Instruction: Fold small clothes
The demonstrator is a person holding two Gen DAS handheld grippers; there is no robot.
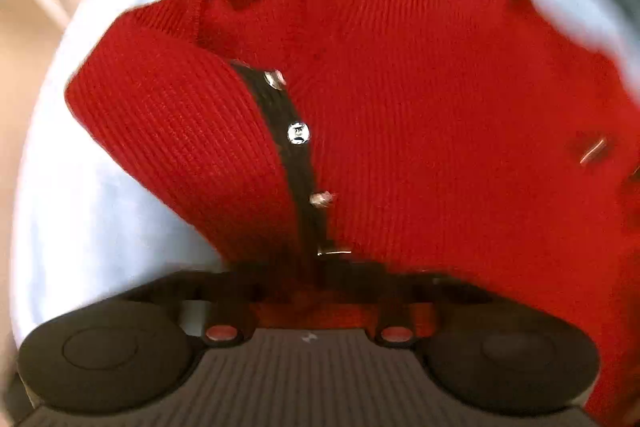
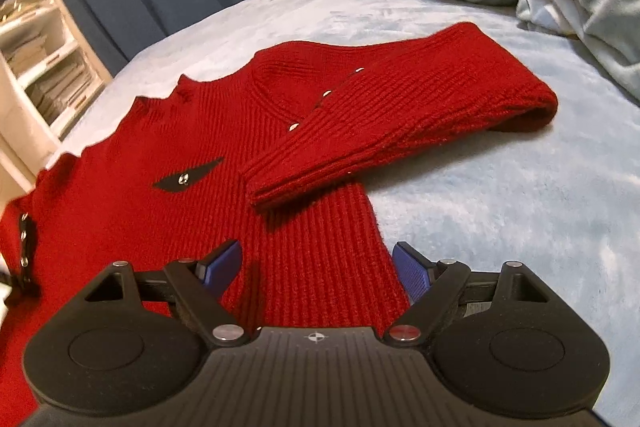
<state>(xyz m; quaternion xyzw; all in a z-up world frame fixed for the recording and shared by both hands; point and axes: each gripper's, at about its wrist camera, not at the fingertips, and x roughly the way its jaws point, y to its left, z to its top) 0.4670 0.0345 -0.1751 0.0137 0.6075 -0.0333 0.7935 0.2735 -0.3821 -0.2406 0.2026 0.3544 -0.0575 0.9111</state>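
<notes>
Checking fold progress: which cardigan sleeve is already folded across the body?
The sleeve on the right of the right wrist view lies folded across the buttons; the other sleeve isn't clearly visible.

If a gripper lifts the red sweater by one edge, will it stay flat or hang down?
The sweater would probably hang limp: its folded sleeve already drapes softly. The ribbed knit looks thick, so likely a little heavy for its size. On the fuzzy blanket it would probably bunch, not slide.

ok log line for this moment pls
red cardigan flat on bed | sleeve folded across front | right gripper open over hem | left gripper near shut, blurred
</notes>
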